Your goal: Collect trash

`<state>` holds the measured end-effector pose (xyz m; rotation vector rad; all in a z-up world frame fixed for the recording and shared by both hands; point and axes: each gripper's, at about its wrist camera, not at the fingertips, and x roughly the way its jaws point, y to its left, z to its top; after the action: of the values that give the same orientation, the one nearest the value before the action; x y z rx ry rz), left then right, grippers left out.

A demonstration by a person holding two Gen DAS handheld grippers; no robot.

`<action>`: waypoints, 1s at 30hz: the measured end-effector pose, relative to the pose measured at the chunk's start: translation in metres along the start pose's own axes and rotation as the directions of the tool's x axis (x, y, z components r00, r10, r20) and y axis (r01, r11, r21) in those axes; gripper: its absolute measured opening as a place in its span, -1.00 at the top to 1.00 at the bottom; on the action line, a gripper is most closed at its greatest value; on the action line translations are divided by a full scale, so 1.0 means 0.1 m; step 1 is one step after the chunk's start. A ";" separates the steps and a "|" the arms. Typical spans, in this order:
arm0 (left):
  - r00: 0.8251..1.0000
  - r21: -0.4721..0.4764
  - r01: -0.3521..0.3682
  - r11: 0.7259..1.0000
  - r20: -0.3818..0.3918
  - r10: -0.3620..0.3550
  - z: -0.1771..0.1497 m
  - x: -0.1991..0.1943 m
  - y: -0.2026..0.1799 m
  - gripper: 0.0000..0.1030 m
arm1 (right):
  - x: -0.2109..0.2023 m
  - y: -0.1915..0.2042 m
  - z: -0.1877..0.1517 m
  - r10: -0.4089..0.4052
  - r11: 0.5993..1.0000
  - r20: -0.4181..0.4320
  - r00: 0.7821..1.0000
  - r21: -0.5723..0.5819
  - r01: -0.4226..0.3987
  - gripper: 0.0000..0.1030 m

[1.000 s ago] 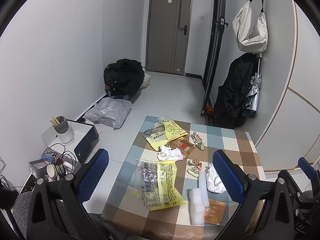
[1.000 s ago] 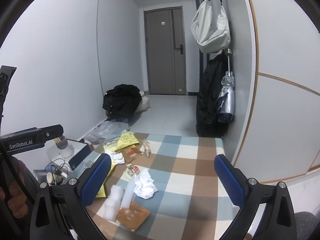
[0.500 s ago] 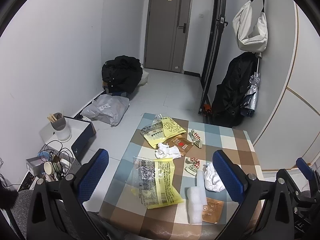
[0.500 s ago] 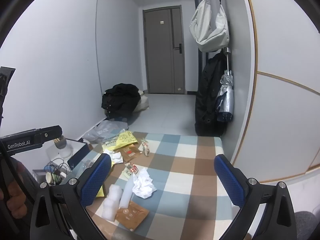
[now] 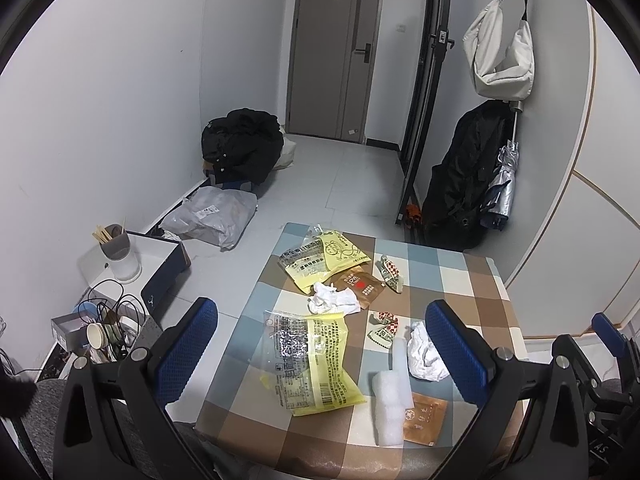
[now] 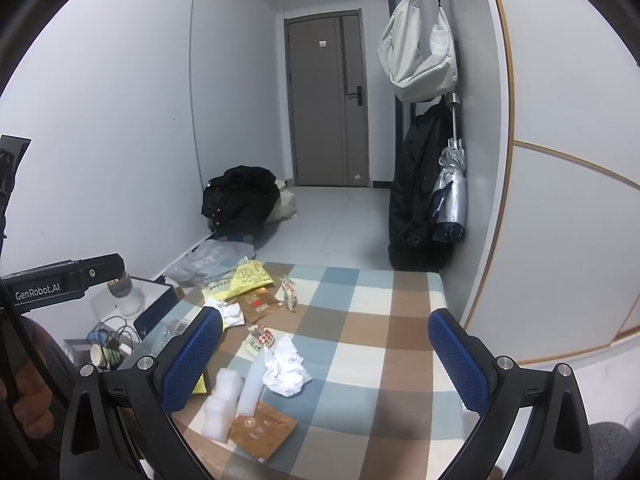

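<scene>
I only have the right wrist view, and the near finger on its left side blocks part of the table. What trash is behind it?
Observer: A large yellow-and-clear wrapper lies flat there, close to the left edge of the table.
Operator: Is the left gripper carrying anything?
Observer: No. The left gripper is above the table with its fingers wide apart and nothing between them.
</scene>
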<state>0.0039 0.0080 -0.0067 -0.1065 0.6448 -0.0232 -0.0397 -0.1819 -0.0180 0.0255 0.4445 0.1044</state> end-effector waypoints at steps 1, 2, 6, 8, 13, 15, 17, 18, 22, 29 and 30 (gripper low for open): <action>1.000 0.003 0.000 1.000 -0.001 0.000 0.00 0.00 -0.01 -0.98 | 0.00 0.00 0.00 -0.001 1.000 0.000 1.000 0.000 0.001 -1.00; 1.000 0.005 0.000 1.000 -0.002 0.000 0.00 0.00 -0.01 -0.98 | 0.00 0.00 0.00 -0.002 1.000 0.000 1.000 0.000 0.002 -1.00; 1.000 0.014 0.002 1.000 -0.010 -0.002 0.00 0.02 -0.03 -0.98 | 0.01 0.00 -0.01 -0.003 1.000 0.000 1.000 0.006 0.003 -1.00; 1.000 0.019 -0.005 1.000 -0.014 0.006 0.00 0.04 -0.03 -0.98 | 0.04 -0.01 -0.02 0.000 1.000 -0.011 1.000 0.016 0.000 -1.00; 0.999 0.023 0.016 1.000 -0.050 -0.015 -0.01 0.15 -0.03 -0.98 | 0.14 -0.04 -0.01 0.013 0.999 -0.031 0.999 0.040 -0.012 -1.00; 0.997 0.026 0.027 0.999 -0.071 -0.025 -0.01 0.22 -0.04 -0.98 | 0.18 -0.06 0.00 0.016 0.999 -0.035 0.999 0.048 -0.014 -1.00; 0.993 0.019 0.038 0.999 -0.113 -0.036 -0.02 0.32 -0.02 -0.98 | 0.24 -0.07 0.00 0.019 0.998 -0.047 0.999 0.057 -0.016 -1.00; 0.989 0.011 0.043 0.999 -0.139 -0.041 -0.03 0.39 0.01 -0.98 | 0.27 -0.07 0.00 0.020 0.998 -0.054 0.998 0.060 -0.016 -1.00; 0.957 -0.028 0.056 0.998 -0.282 -0.061 -0.10 0.72 0.14 -0.98 | 0.44 -0.09 0.01 0.019 0.997 -0.116 0.993 0.076 -0.010 -1.00; 0.881 -0.063 0.041 0.997 -0.469 -0.065 -0.31 1.12 0.21 -0.98 | 0.73 -0.17 0.06 0.019 0.994 -0.164 0.986 0.113 0.000 -1.00; 0.874 -0.063 0.040 0.997 -0.482 -0.066 -0.32 1.15 0.20 -0.98 | 0.76 -0.18 0.07 0.026 0.993 -0.169 0.985 0.122 -0.005 -1.00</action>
<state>0.0765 0.0186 -0.1031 -0.1703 1.1471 -0.0890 0.0329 -0.1923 -0.0450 0.1401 0.6216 0.0949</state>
